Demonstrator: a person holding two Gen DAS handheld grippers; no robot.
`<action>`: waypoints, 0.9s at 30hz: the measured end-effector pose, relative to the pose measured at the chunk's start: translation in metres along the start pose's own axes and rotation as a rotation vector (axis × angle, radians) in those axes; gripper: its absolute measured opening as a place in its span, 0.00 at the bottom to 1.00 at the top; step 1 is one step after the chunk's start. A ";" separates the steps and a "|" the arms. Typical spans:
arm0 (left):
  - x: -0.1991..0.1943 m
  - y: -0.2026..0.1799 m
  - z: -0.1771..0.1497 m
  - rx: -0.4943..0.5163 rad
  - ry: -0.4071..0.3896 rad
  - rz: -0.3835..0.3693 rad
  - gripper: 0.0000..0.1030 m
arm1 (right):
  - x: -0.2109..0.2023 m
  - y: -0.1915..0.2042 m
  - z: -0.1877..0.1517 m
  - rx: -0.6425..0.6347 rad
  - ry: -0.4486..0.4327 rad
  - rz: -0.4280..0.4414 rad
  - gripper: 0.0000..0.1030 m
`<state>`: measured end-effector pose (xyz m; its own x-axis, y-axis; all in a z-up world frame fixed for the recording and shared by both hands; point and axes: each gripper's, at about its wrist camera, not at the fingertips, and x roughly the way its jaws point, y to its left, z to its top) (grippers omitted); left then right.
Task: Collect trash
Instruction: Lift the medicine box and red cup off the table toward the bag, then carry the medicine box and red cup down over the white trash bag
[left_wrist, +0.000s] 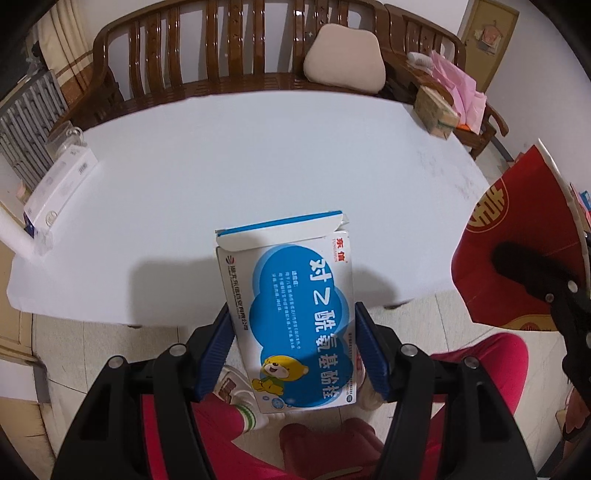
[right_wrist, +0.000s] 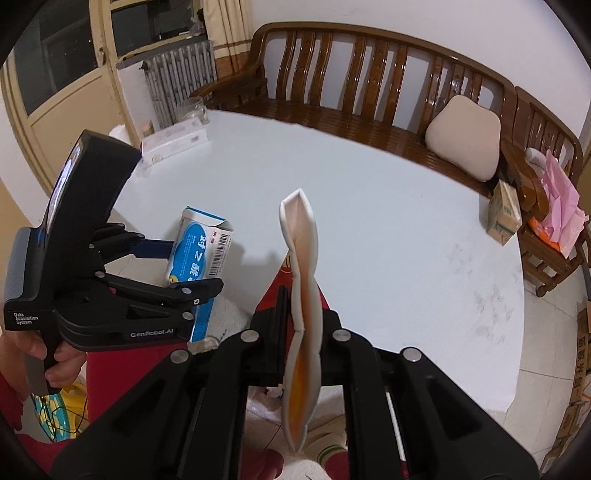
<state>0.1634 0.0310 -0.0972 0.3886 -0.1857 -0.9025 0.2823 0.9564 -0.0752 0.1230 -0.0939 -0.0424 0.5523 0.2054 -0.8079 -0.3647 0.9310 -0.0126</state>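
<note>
**Both grippers loaded above the table's near edge**

Left gripper (left_wrist: 291, 350) pinches a blue-and-white medicine box (left_wrist: 291, 310) between its blue pads, which press on the box's two long sides; the box's torn end flap points away from the gripper, over the white table (left_wrist: 240, 162). Right gripper (right_wrist: 301, 328) is pressed together on the thin edge of a red paper bag (left_wrist: 517, 251), whose white-lined rim stands up between its jaws. Seen from the right wrist, the left gripper and its box sit just to the left, with a hand (right_wrist: 48, 354) on its handle. Beyond the table stands a wooden bench (left_wrist: 229, 55) with a beige cushion (left_wrist: 345, 59).
</note>
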 end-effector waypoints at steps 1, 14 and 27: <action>0.002 0.000 -0.003 -0.001 0.004 -0.001 0.60 | 0.002 0.003 -0.005 -0.002 0.007 -0.002 0.09; 0.023 0.001 -0.050 -0.018 0.042 -0.037 0.60 | 0.026 0.023 -0.062 0.011 0.075 0.015 0.09; 0.062 -0.011 -0.084 0.013 0.087 -0.037 0.60 | 0.070 0.038 -0.105 0.014 0.169 0.052 0.09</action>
<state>0.1108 0.0278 -0.1880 0.2997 -0.2002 -0.9328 0.3065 0.9461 -0.1046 0.0691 -0.0759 -0.1608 0.3989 0.2010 -0.8947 -0.3785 0.9248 0.0391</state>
